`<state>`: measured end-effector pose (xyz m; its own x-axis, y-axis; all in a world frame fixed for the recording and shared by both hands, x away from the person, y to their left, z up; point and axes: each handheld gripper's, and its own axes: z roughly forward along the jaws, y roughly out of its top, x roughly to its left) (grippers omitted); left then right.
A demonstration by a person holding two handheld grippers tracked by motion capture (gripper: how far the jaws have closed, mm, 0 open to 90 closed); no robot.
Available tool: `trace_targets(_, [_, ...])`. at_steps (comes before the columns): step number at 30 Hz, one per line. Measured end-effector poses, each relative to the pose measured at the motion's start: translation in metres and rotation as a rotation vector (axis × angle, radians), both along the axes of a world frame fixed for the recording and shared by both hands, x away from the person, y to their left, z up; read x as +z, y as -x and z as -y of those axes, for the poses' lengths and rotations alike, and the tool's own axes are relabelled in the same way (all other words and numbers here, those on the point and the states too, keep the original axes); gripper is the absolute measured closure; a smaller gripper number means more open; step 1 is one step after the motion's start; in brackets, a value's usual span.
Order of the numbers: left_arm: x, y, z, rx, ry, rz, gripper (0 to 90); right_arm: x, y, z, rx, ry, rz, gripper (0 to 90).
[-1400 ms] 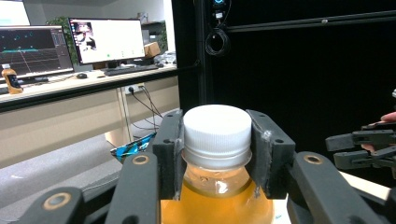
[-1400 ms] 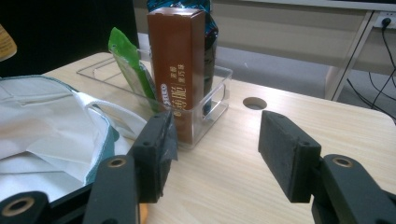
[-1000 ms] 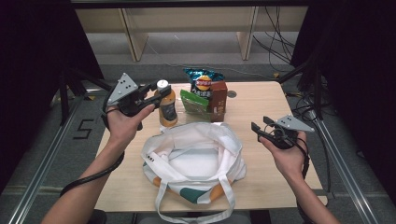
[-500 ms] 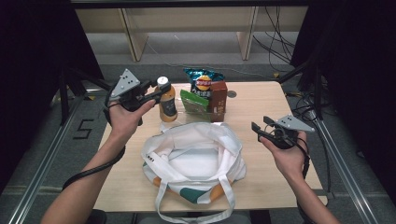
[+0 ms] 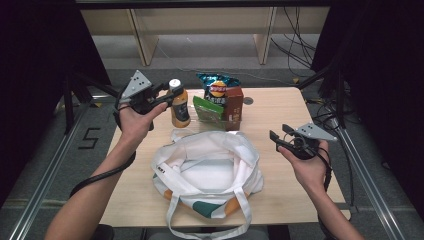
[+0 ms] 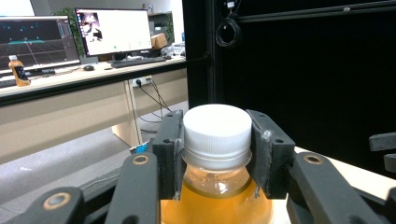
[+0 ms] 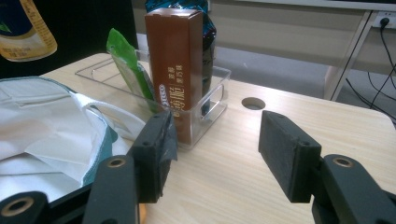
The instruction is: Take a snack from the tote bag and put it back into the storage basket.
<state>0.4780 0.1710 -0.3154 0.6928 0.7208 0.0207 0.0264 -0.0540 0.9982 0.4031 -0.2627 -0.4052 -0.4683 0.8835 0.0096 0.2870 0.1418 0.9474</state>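
My left gripper [image 5: 162, 95] has its jaws clamped on the juice bottle [image 5: 179, 104] at the white cap, lifting it beyond the tote bag [image 5: 207, 167], presumably for packing; my right gripper [image 5: 281, 138] waits wide open, empty, right of the bag.

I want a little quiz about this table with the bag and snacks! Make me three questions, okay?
1. True or false: the left claw is closed around the orange bottle's white cap.
2. Which claw is open and holding nothing?
3. What stands in the clear tray: A) brown carton, B) spoon, C) cup?

Key: 1 true. 2 the right claw, beside the white tote bag. 3 A.
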Motion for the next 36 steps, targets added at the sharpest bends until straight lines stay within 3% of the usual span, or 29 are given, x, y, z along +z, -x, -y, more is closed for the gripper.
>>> trace_targets(8, [0.002,-0.009,0.003,-0.002,-0.009,0.003,58.7,0.001,0.003,0.0,-0.009,-0.008,-0.02,45.3])
trace_targets(13, [0.003,-0.015,0.003,-0.003,-0.017,0.003,58.7,0.001,0.0,0.001,-0.015,-0.002,0.02,45.3])
trace_targets(17, [0.002,-0.018,0.004,-0.003,-0.021,0.0,58.7,0.002,0.001,0.002,-0.006,0.006,0.004,45.3])
trace_targets(36, [-0.002,-0.038,0.006,-0.008,-0.037,-0.027,58.7,0.002,-0.001,0.001,-0.001,0.003,0.012,45.3])
